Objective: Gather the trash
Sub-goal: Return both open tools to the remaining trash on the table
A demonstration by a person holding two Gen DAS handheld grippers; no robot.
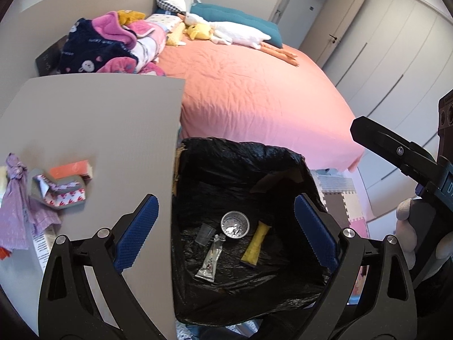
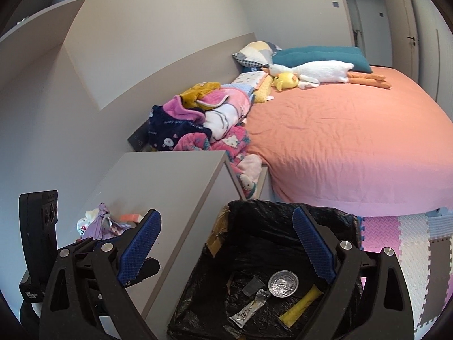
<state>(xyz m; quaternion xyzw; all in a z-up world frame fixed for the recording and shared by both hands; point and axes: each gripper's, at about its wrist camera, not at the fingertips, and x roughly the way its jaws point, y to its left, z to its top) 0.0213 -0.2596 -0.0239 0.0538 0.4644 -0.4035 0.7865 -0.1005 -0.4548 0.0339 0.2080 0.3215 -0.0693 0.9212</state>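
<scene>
I see my left hand-held gripper [image 1: 226, 226] spread wide and holding nothing, low in the frame over the black-lined trash bin [image 1: 283, 164]. My right hand-held gripper [image 2: 226, 243] is just as wide apart and empty, above the same bin. At the bottom of the liner lie a foil cup [image 1: 235, 224], a yellow wrapper [image 1: 256, 243], a silver sachet [image 1: 211, 257] and a small clear cup [image 1: 206, 234]. On the desk [image 1: 99, 119], at the left of the frame, sit a purple cloth [image 1: 17, 206], a patterned wrapper [image 1: 61, 195] and an orange box [image 1: 73, 170].
</scene>
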